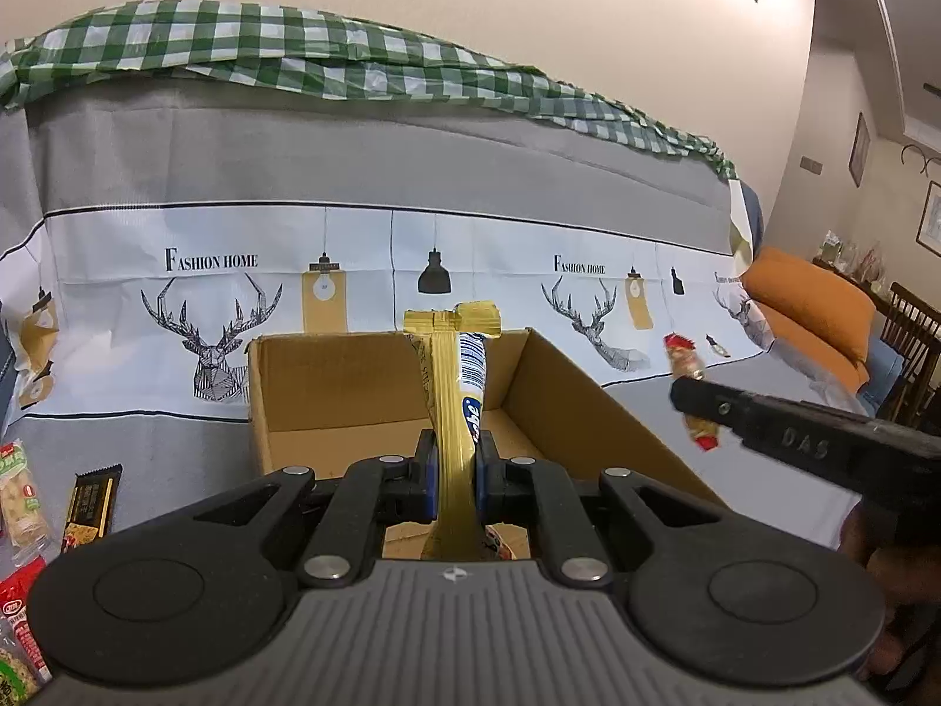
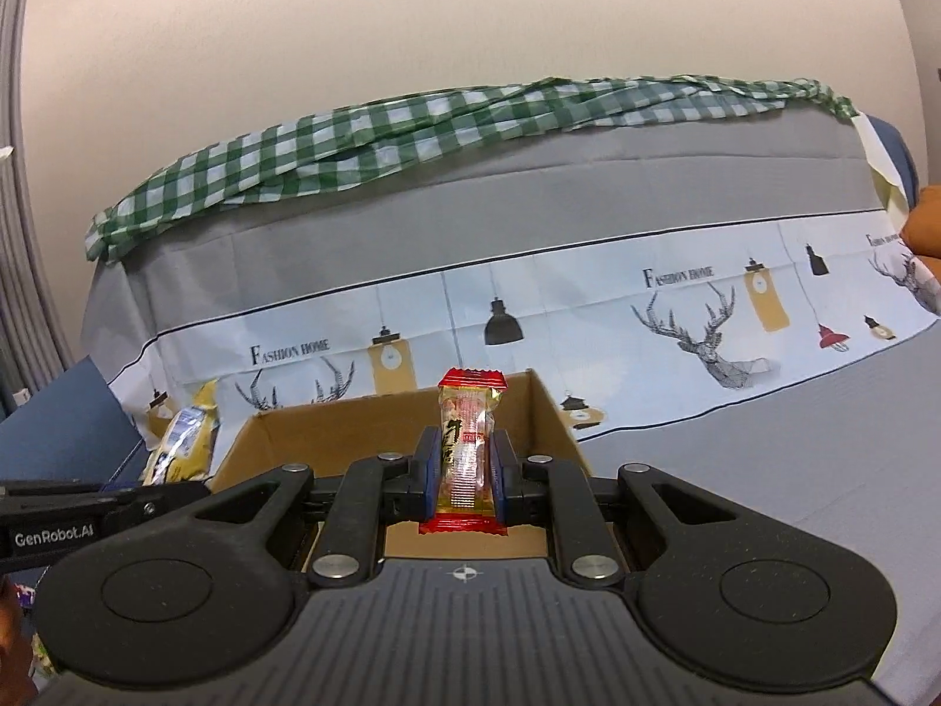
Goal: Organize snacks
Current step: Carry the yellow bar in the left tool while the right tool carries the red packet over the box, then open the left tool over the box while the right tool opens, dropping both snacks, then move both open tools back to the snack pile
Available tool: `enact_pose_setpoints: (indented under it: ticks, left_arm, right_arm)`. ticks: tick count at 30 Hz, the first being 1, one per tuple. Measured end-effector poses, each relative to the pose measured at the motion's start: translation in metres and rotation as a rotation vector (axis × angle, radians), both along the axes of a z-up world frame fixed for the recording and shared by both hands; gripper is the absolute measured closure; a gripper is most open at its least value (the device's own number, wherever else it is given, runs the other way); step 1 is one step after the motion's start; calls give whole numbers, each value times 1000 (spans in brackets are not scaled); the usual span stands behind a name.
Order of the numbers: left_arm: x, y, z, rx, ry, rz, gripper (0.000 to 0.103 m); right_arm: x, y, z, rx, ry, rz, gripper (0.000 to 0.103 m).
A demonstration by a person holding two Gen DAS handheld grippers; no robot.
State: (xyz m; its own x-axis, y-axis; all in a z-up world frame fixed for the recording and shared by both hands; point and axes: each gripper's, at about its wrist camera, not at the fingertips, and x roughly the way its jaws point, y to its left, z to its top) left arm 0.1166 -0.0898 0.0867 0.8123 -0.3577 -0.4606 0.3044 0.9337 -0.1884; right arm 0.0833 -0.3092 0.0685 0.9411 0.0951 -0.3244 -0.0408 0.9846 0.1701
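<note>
Two light, crinkly, slippery packets sit pinched mid-body in my jaws, gold wrapper [image 1: 456, 412] left and red-ended candy [image 2: 470, 453] right, both poised at the cardboard box [image 1: 376, 376], squashing easily if squeezed harder.

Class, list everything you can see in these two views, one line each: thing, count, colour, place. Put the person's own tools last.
Cardboard box: one, brown, open, on the covered sofa.
Gold packet: one, gold and blue, upright in the left tongs.
Red-ended snack: one, red and clear, upright in the right tongs.
Loose snacks: several, mixed colours, left of the box.
Checked cloth: one, green and white, along the sofa top.
Cushion: one, orange, far right.
Left tongs: black, shut.
Right tongs: black, shut.
</note>
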Motion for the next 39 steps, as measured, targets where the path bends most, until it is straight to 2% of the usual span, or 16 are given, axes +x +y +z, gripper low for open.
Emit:
enact_pose_setpoints:
  ticks: [8,15,16,17,18,19,20,25,29,32,37,39]
  left_arm:
    - [-1,4,1,-2,4,14,91]
    - [-2,3,1,-17,10,1,91]
    - [-1,3,1,-31,14,-16,86]
    - [-1,2,1,-39,17,-27,72]
    - [-3,2,2,-39,8,-26,62]
    - [-5,1,3,-35,-11,-22,53]
    - [-6,1,4,-32,-26,-21,52]
    - [-6,3,4,-44,-41,0,51]
    - [-8,4,3,-47,-78,19,39]
    - [-13,4,5,-40,-126,17,36]
    - [-20,8,9,-20,-167,2,36]
    - [-24,14,11,-11,-173,-13,42]
  right_arm:
    - [-1,17,1,-51,-5,27,86]
    - [1,16,0,-54,6,26,85]
    - [1,17,0,-56,11,27,85]
    - [2,18,-1,-59,17,25,78]
    - [3,18,-2,-61,28,27,68]
    - [5,19,-2,-65,42,24,48]
    - [5,20,-3,-68,45,14,39]
    - [5,22,-4,-69,48,9,38]
    - [5,22,-4,-71,53,4,38]
    - [6,23,-4,-72,55,1,38]
    - [5,24,-3,-70,51,8,39]
    - [4,26,-3,-66,44,17,40]
